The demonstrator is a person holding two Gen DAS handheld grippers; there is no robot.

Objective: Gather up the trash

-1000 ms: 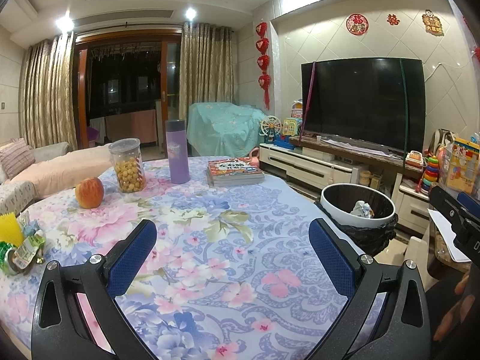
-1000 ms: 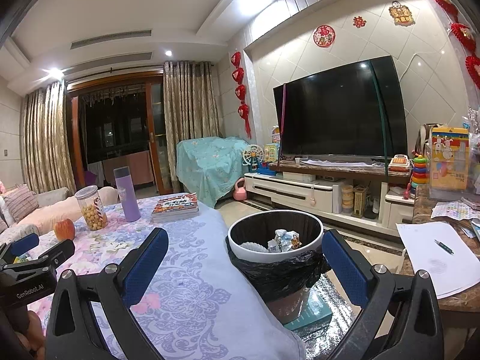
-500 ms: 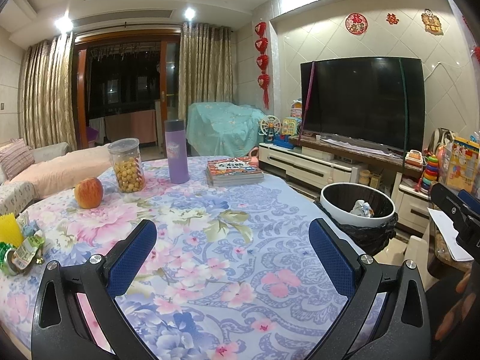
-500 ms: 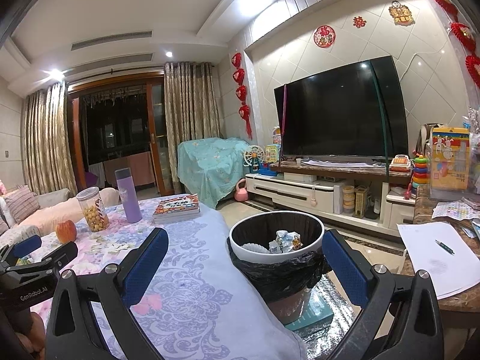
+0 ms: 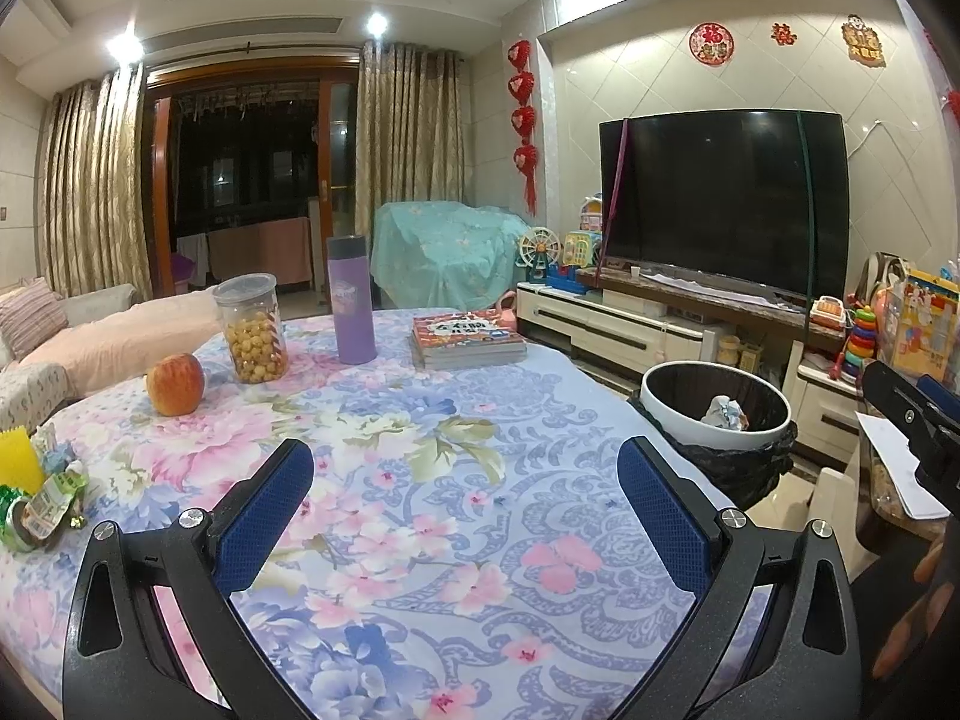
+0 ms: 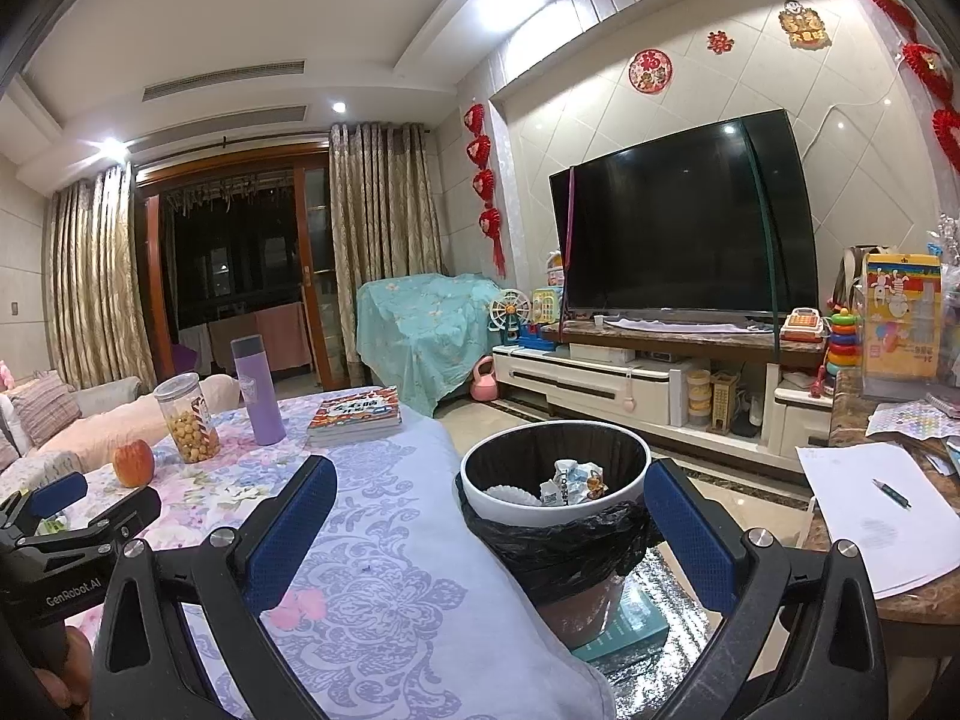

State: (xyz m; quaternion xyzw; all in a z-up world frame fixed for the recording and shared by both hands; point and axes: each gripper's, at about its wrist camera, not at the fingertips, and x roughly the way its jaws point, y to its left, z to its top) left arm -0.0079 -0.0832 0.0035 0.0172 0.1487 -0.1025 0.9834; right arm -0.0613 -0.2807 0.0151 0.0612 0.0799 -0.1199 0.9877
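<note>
A white bin with a black liner [image 5: 714, 420] [image 6: 555, 510] stands on the floor right of the table and holds crumpled paper [image 6: 570, 483]. A heap of wrappers [image 5: 42, 492] lies at the table's left edge, with a yellow piece beside it. My left gripper [image 5: 465, 480] is open and empty above the flowered tablecloth [image 5: 420, 480]. My right gripper [image 6: 489, 498] is open and empty, level with the bin's near rim. The left gripper also shows in the right wrist view [image 6: 78, 516].
An apple [image 5: 175, 384], a snack jar [image 5: 252, 330], a purple flask [image 5: 351, 300] and stacked books [image 5: 468, 339] sit at the table's far side. A TV cabinet [image 6: 630, 384] stands behind the bin. A side table with papers [image 6: 870, 510] is at the right.
Almost nothing: the right wrist view has shifted very slightly. Both grippers stay open and empty.
</note>
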